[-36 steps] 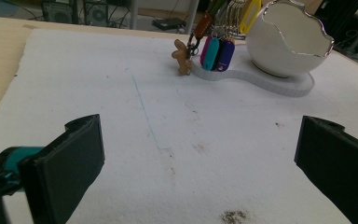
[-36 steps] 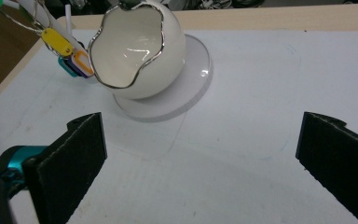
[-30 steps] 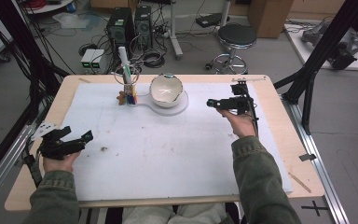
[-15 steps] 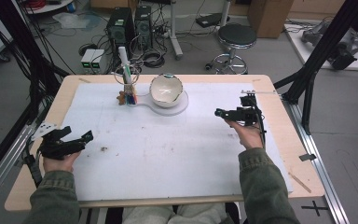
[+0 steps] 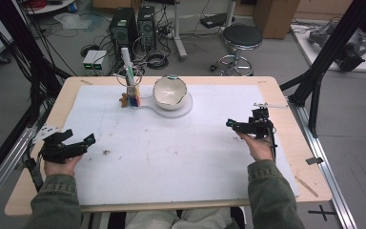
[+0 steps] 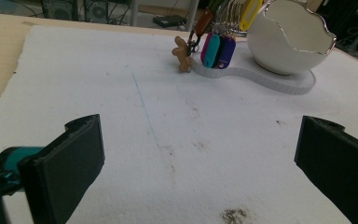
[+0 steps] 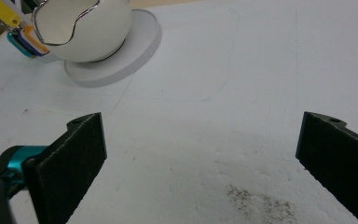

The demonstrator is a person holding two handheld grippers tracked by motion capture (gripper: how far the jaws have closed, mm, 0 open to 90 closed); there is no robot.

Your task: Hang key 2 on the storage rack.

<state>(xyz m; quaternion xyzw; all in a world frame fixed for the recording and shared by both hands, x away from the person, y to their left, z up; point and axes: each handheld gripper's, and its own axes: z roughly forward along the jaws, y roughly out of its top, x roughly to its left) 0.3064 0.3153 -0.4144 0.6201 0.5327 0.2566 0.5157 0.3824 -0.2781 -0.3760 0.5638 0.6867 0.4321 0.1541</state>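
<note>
Wooden table [image 5: 293, 143] under a white mat [image 5: 171, 157], bare wood strips left along every side. Broad open mat in the middle, between the two grippers, marked by a few dark smudges [image 5: 106, 152] and nothing else.

Left gripper [image 5: 83, 141] near the mat's left edge, held in the left hand [image 5: 59, 162], jaws spread wide with nothing between them, pointing in toward the centre. Right gripper [image 5: 233, 125] near the mat's right edge, held in the right hand [image 5: 257, 145], jaws likewise spread wide and empty, over bare mat with a dark speckled patch [image 7: 256, 198] just ahead. Both well apart from each other and from the objects at the far edge.

At the far side of the mat: one white egg-shaped bowl [image 5: 169, 92] with a jagged silver rim, on one flat white base [image 5: 183, 107]. Just beside the bowl, one wire stand [image 5: 129, 81] with a bunch of coloured key tags [image 6: 216, 49] hanging; exact count hard to tell. One small brown figure [image 6: 182, 53] hanging at the near side of the bunch, touching the mat.

Beyond the table: one black stool [image 5: 239, 36], two computer towers [image 5: 133, 26], loose cables on the floor.
</note>
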